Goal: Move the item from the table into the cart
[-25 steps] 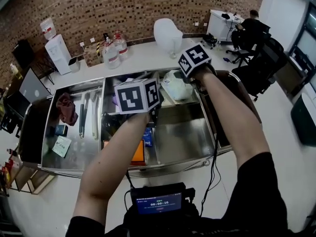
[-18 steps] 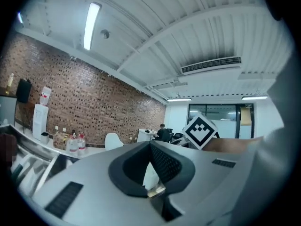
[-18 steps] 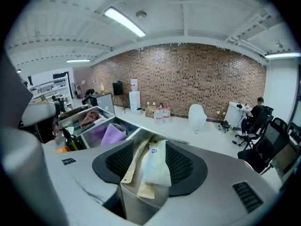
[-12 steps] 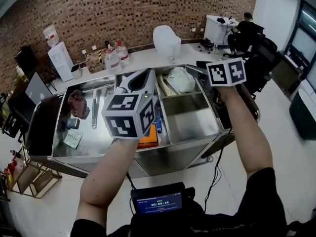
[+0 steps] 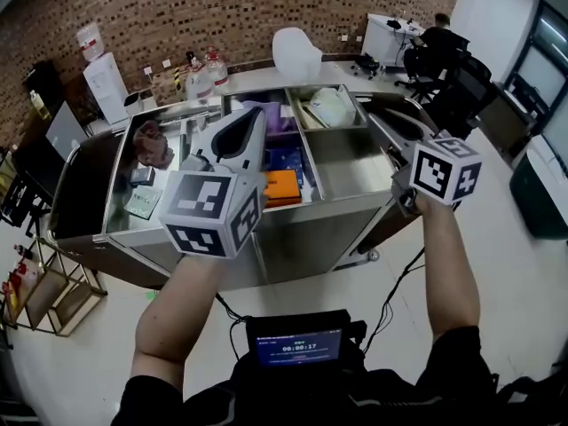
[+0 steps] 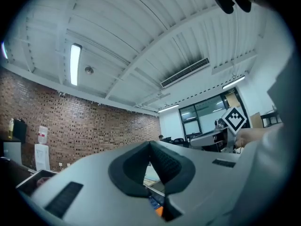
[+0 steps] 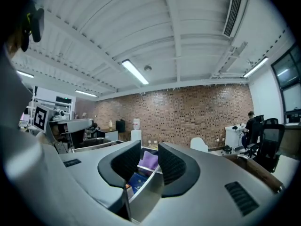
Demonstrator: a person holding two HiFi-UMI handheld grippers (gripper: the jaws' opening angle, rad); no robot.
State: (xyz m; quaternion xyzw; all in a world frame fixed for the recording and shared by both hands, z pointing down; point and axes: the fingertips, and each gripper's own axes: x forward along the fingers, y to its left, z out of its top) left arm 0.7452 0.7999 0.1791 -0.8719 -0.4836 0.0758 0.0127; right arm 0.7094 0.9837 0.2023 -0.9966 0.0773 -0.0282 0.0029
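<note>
Empty grippers in front of the cart [image 5: 293,242]
Clenched jaws on the left gripper [image 6: 151,147]; right gripper [image 7: 149,147] jaws, just closing, parted round nothing; cart lies lengthwise left-right.

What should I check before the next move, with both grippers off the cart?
1. Left gripper free: ok, jaws shut, nothing between them.
2. Right gripper free: ok, jaws apart, have just been closing, nothing between them.
3. Both grippers clear of the cart: ok, held on its near side.
4. Room in the cart: ok, front right compartment shows bare steel.
5. Next item to fetch: cannot tell, none singled out in view.
</note>
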